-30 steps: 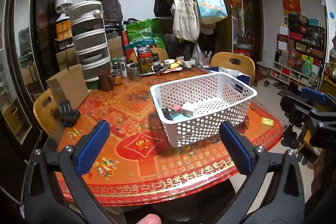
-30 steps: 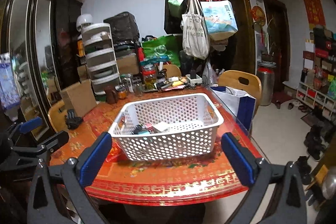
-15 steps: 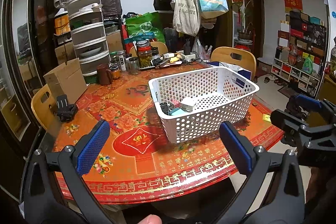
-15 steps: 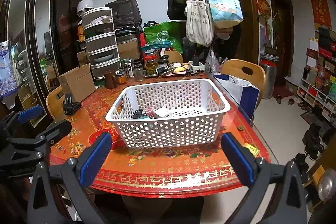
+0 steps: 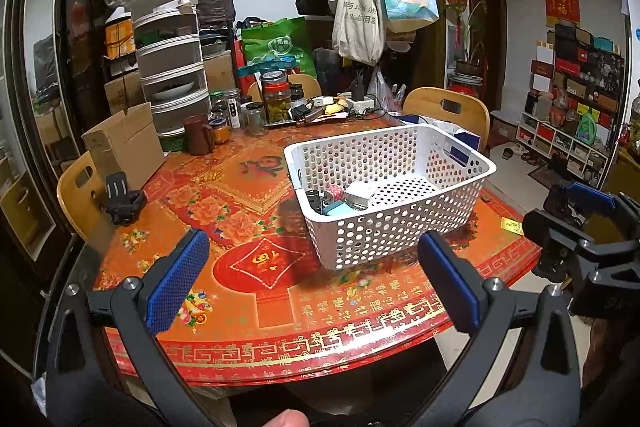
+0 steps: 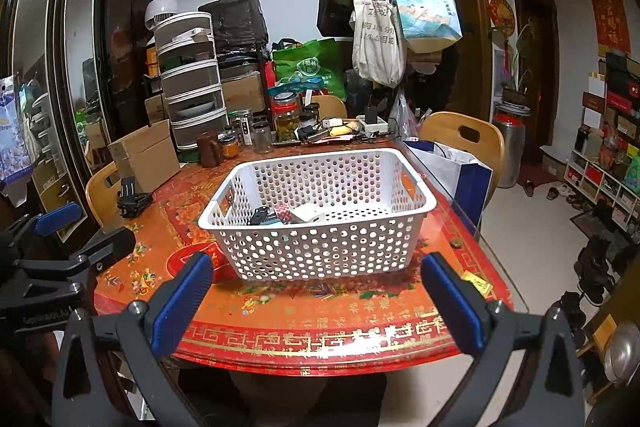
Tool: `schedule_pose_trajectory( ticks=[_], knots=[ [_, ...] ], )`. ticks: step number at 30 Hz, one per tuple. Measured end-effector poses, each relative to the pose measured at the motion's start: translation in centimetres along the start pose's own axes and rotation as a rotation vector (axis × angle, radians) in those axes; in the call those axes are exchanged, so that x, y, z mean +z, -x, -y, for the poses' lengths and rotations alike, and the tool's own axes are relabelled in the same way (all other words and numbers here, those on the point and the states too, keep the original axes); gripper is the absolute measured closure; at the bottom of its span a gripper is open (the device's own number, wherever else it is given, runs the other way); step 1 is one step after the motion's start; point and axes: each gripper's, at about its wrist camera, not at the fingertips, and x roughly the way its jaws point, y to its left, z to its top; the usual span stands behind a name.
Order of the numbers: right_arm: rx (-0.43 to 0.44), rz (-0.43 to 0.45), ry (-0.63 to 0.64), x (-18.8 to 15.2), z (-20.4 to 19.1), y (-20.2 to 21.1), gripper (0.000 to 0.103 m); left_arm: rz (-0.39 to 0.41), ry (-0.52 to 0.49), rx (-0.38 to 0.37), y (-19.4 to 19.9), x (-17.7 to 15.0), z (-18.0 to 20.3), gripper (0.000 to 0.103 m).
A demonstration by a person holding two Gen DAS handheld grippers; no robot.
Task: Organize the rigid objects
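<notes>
A white perforated basket [image 5: 400,223] [image 6: 320,247] stands on the red patterned round table [image 5: 248,299] [image 6: 304,331]. Several small objects lie in its left corner, among them a white box [image 5: 359,193] [image 6: 307,213] and a black item [image 5: 314,199] [image 6: 260,215]. My left gripper [image 5: 312,283] is open and empty, held back over the table's near edge. My right gripper [image 6: 316,299] is open and empty, in front of the basket. Each gripper shows in the other's view, the right [image 5: 576,227] and the left [image 6: 52,247].
A black clip-like object [image 5: 122,203] [image 6: 132,199] lies at the table's left edge beside a cardboard box [image 5: 124,147] [image 6: 146,157]. Jars, a brown mug [image 5: 198,139] and cables crowd the far side. Wooden chairs [image 5: 448,111] [image 6: 464,139] ring the table. A small yellow packet [image 5: 511,226] [image 6: 476,283] lies at the right.
Both grippers have drawn back and risen slightly, so the basket and table appear farther and lower. Both stay open and empty. Nothing on the table has moved.
</notes>
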Motion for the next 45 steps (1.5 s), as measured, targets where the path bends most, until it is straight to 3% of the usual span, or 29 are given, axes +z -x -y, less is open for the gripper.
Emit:
schedule_pose_trajectory(
  ticks=[45],
  knots=[
    [0.012, 0.004, 0.021, 0.15, -0.65, 0.40, 0.000, 0.002, -0.003, 0.005, -0.37, 0.05, 0.98, 0.000]
  ],
)
